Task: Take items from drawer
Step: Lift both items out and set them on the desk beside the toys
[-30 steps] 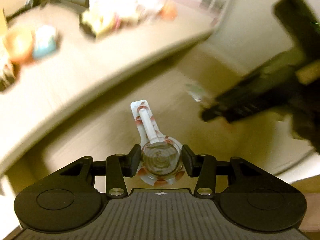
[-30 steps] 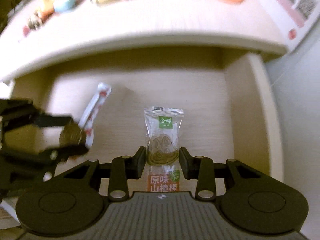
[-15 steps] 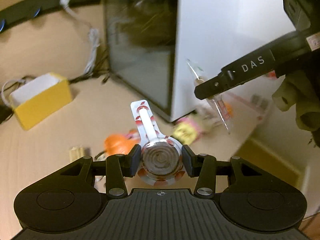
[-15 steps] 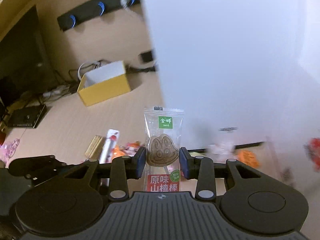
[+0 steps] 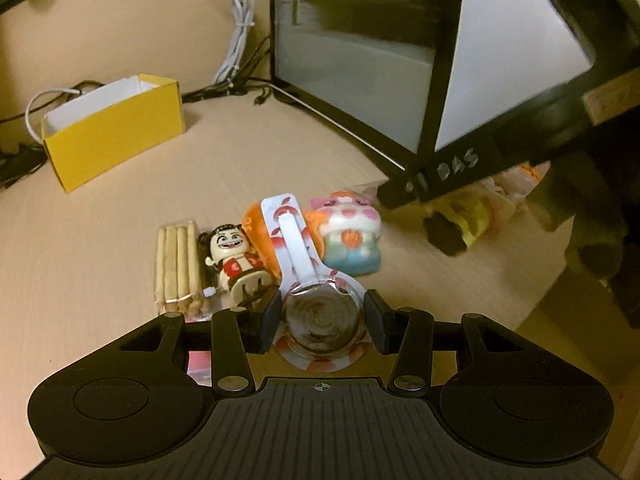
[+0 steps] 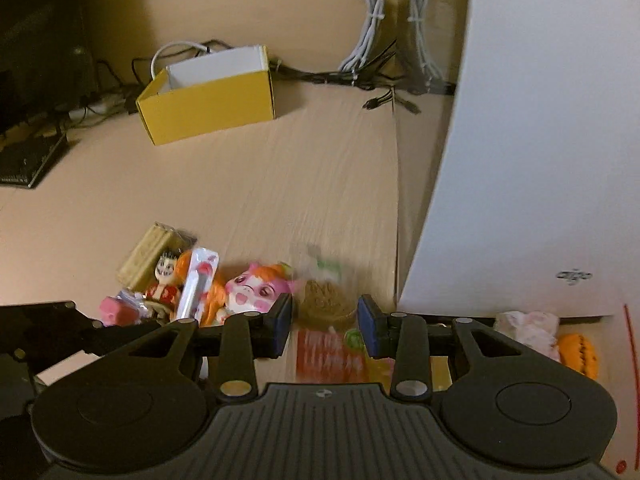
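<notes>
My left gripper point(image 5: 322, 320) is shut on a wrapped lollipop point(image 5: 296, 248), a round brown disc on a white stick in a white and red wrapper. It hangs just above a pile of toys and snacks on the desk point(image 5: 100, 320). My right gripper point(image 6: 325, 322) is shut on a clear snack packet point(image 6: 324, 300) with a brown disc inside and a red label; the packet is blurred. In the left wrist view the right gripper point(image 5: 440, 172) shows as a black finger marked DAS, to the right of the pile. No drawer shows in either view.
The pile holds a biscuit stick pack point(image 5: 176, 268), a grinning figurine point(image 5: 234, 256) and a pink and blue squishy toy point(image 5: 348, 236). Behind stand a yellow box point(image 5: 112, 128), cables point(image 6: 372, 24) and a computer case point(image 6: 540, 140). An orange pumpkin toy point(image 6: 578, 352) lies right.
Both grippers rose out of the drawer with their items, swung over the desktop and came down close to the pile of toys. Each grip has held.
</notes>
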Tool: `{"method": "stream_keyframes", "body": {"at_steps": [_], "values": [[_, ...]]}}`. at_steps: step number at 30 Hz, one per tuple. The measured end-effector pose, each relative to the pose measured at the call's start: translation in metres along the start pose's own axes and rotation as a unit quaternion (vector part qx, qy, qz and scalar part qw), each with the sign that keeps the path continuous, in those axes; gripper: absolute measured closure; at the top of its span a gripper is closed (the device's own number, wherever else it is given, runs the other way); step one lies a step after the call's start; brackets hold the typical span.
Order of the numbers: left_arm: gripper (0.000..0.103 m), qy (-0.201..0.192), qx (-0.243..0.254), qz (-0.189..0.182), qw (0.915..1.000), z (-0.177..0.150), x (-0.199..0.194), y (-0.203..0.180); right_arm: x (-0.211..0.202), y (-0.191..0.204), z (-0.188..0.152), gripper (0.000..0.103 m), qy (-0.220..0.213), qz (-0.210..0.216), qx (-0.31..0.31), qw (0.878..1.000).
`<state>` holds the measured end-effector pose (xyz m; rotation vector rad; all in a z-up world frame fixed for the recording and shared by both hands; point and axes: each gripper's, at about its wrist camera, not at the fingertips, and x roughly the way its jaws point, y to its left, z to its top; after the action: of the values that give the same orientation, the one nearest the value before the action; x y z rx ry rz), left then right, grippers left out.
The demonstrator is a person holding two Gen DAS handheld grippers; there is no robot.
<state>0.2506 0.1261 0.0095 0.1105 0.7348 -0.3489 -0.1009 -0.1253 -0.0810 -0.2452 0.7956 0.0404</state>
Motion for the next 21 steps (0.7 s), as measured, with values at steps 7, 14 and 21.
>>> {"method": "stream_keyframes", "body": {"at_steps": [7, 14, 21], "values": [[0.053, -0.011, -0.013, -0.008, 0.9998, 0.004, 0.010, 0.007, 0.012, -0.002, 0.000, 0.070, -0.004, -0.007, -0.021, 1.000], [0.052, -0.004, -0.028, -0.016, 0.9995, 0.005, 0.009, 0.011, 0.012, -0.002, 0.001, 0.057, -0.016, -0.016, -0.026, 0.999], [0.052, -0.027, -0.041, -0.012, 0.9987, 0.003, -0.010, 0.014, -0.004, -0.002, -0.004, 0.049, -0.039, -0.025, -0.015, 0.999]]}}
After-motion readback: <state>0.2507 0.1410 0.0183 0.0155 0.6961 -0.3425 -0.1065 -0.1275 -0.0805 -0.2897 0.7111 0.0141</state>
